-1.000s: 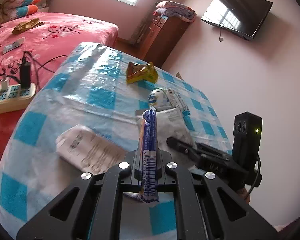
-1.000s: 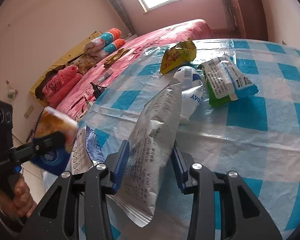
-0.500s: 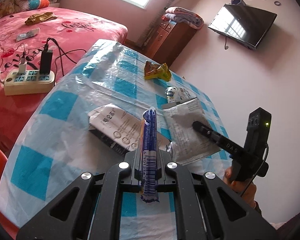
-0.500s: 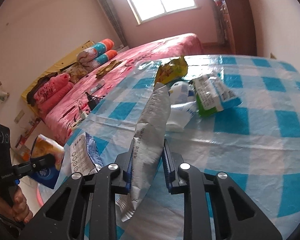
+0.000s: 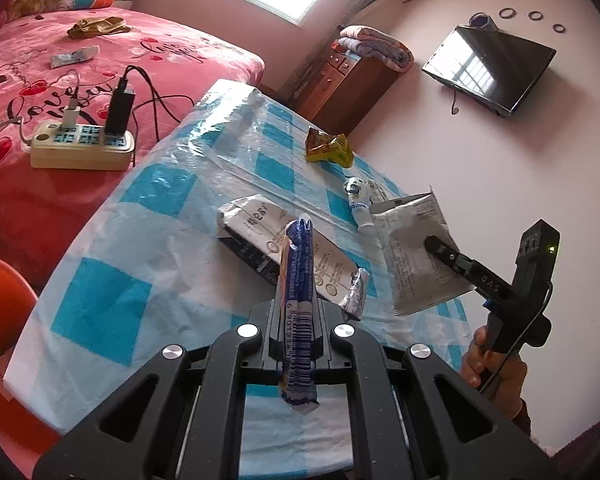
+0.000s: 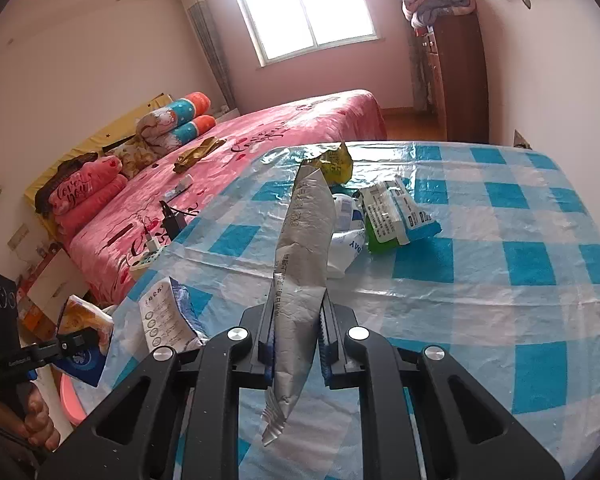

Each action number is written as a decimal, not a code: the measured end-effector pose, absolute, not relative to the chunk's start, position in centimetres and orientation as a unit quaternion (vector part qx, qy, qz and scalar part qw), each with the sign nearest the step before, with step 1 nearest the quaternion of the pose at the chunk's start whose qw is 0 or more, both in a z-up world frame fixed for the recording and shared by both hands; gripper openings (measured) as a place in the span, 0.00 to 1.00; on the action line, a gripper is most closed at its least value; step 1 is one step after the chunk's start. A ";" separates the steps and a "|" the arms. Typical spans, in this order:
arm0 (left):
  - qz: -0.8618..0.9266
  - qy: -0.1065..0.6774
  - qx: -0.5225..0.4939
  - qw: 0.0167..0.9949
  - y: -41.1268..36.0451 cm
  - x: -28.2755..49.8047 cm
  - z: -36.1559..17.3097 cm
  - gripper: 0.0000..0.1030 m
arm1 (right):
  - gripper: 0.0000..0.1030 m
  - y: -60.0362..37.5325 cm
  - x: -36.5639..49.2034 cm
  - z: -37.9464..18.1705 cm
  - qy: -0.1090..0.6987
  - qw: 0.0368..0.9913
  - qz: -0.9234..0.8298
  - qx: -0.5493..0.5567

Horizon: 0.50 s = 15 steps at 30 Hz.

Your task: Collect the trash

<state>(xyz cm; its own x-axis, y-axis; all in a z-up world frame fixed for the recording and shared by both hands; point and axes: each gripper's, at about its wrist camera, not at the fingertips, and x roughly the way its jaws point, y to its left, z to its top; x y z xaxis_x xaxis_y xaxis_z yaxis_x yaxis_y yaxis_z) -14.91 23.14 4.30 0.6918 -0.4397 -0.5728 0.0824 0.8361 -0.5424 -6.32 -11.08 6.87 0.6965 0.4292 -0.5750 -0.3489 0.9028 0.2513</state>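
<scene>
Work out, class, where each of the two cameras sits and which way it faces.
Left wrist: on the left gripper, facing down its fingers across the checked table toward the TV wall; a hand holds the right gripper.
Right wrist: on the right gripper, facing the bed and window; left gripper at lower left.
Shared: table, yellow wrapper, silver packet.

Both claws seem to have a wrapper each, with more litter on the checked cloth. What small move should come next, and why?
Probably carry both pieces off the table to wherever trash goes; no bin is clearly visible. The left claw is shut on the blue wrapper and the right claw on the silver packet, so neither can take the yellow wrapper or the green packet until emptied.
</scene>
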 end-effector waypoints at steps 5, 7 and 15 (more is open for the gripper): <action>-0.142 0.359 -0.253 0.887 24.4 -15.8 4.2 0.09 | 0.16 -10.3 -7.5 8.3 0.317 0.921 0.218 0.057; -0.137 0.356 -0.256 0.888 25.2 -16.2 4.1 0.09 | 0.16 -9.7 -8.1 9.2 0.310 0.922 0.225 0.053; -0.100 0.345 -0.272 0.893 29.2 -18.5 3.9 0.09 | 0.16 -4.8 -10.1 12.4 0.292 0.910 0.290 0.041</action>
<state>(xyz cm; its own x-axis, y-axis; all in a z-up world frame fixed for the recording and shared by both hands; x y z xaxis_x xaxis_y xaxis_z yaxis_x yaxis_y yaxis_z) -18.49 29.17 3.89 0.7424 -0.3668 -0.5606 -0.0086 0.8315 -0.5555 -10.07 -4.77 12.44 0.6608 0.5519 -0.5086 -0.5042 0.8284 0.2439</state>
